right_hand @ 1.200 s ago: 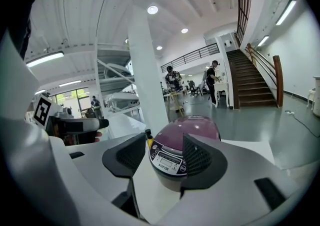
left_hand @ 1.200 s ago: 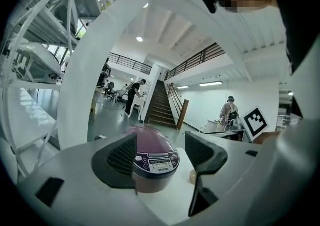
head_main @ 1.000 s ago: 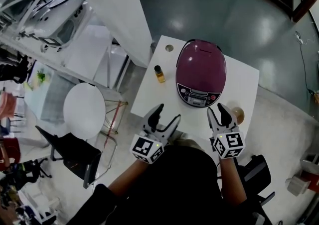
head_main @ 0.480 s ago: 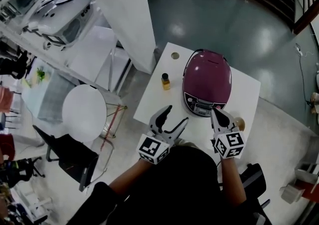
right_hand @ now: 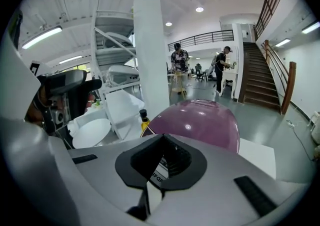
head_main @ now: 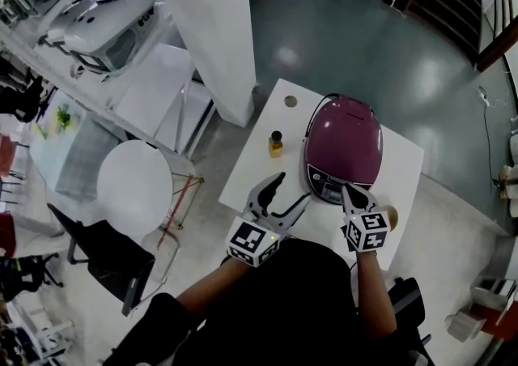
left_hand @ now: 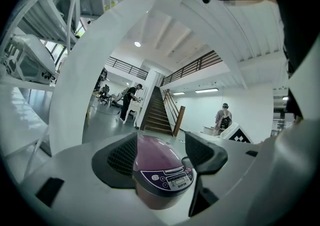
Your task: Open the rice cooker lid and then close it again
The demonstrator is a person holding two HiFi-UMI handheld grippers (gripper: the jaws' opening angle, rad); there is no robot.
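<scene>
**Head view.** The rice cooker (head_main: 345, 150) sits on the white table (head_main: 252, 163) with its lid down. A small bottle (head_main: 276, 143) stands just beside it. The left gripper (head_main: 291, 189) is near the cooker's front corner with its fingers spread. The right gripper (head_main: 350, 190) is at the cooker's front edge, and whether it touches cannot be told from here.

**Left gripper view.** The jaws stand wide apart and hold nothing. The cooker is framed between them but lies beyond the tips. Only this view shows the control panel (left_hand: 170, 176) head-on.

**Right gripper view.** The fingers are pressed together and empty, aimed at the cooker's front below the purple lid (right_hand: 200, 120). This view alone confirms that closure.

**Status (judged).** Nothing is done yet. Releasing the lid, raising it and shutting it again all remain.
</scene>
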